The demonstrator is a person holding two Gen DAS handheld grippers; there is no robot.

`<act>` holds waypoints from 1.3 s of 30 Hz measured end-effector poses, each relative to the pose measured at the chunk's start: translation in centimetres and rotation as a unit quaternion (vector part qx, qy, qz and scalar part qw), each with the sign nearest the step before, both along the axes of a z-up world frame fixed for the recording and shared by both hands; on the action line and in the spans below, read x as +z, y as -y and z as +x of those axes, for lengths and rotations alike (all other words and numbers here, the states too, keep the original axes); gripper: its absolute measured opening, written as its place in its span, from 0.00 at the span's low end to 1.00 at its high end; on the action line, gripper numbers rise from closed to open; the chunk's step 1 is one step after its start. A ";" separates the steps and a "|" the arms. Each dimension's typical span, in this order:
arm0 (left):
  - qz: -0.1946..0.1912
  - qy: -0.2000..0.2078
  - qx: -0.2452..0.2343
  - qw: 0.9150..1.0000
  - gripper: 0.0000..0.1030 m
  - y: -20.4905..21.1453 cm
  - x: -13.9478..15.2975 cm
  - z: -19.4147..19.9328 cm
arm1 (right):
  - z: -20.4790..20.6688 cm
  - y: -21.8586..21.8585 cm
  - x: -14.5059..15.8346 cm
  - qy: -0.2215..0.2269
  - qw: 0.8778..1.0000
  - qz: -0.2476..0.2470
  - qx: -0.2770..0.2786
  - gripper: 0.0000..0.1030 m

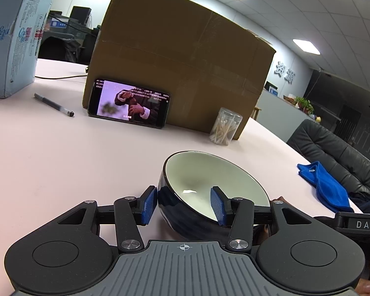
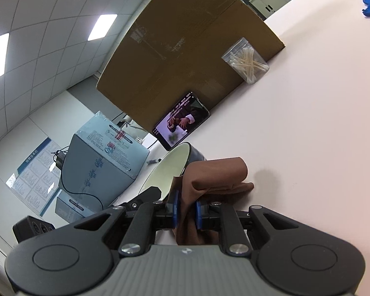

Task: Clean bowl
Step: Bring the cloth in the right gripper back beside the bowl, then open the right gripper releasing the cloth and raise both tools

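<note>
A: From the left wrist, what do you see?

B: The left gripper (image 1: 184, 203) has its ribbed blue pads (image 1: 150, 206) set either side of the bowl's (image 1: 204, 185) near wall, one outside and one inside, holding the rim. The bowl is tilted on the pale pink table (image 1: 49, 160), glossy dark blue outside, smooth off-white inside.

A: And farther off?

B: A big cardboard box (image 1: 180, 61) with a phone (image 1: 128, 103) propped against it, a clear tub of cotton swabs (image 1: 225, 126) to the right, a pen (image 1: 53, 104) to the left, and a blue cloth (image 1: 325, 185) at the right edge.

A: The right wrist view?

B: The right gripper (image 2: 187, 211) is clamped on a soft, folded brown cloth (image 2: 217, 175), which lies just beside the bowl (image 2: 170, 170). I cannot tell whether they touch. A light blue carton (image 2: 103, 150) stands to the left.
</note>
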State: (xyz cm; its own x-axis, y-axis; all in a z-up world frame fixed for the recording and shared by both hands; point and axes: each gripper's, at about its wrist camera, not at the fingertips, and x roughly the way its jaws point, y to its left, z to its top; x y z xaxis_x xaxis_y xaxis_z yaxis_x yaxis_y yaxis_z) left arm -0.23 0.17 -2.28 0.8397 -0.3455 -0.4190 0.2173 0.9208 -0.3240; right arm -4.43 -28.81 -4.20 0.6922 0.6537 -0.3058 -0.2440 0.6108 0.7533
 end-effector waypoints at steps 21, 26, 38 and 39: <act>0.002 0.001 -0.001 1.000 0.45 0.1 0.0 -0.1 | -0.5 -2.0 0.3 0.016 0.998 -0.021 0.064 0.16; -0.002 0.000 -0.002 1.000 0.45 -0.1 -0.1 -0.1 | -0.2 -2.3 0.2 0.003 0.997 -0.031 0.069 0.16; -0.010 0.007 -0.004 1.000 0.47 -0.5 0.2 -0.5 | -3.1 -0.2 2.5 0.033 0.987 -0.034 0.156 0.16; -0.009 0.008 -0.004 1.000 0.47 -0.4 0.2 -0.5 | -3.3 0.2 2.6 0.027 0.986 -0.051 0.157 0.16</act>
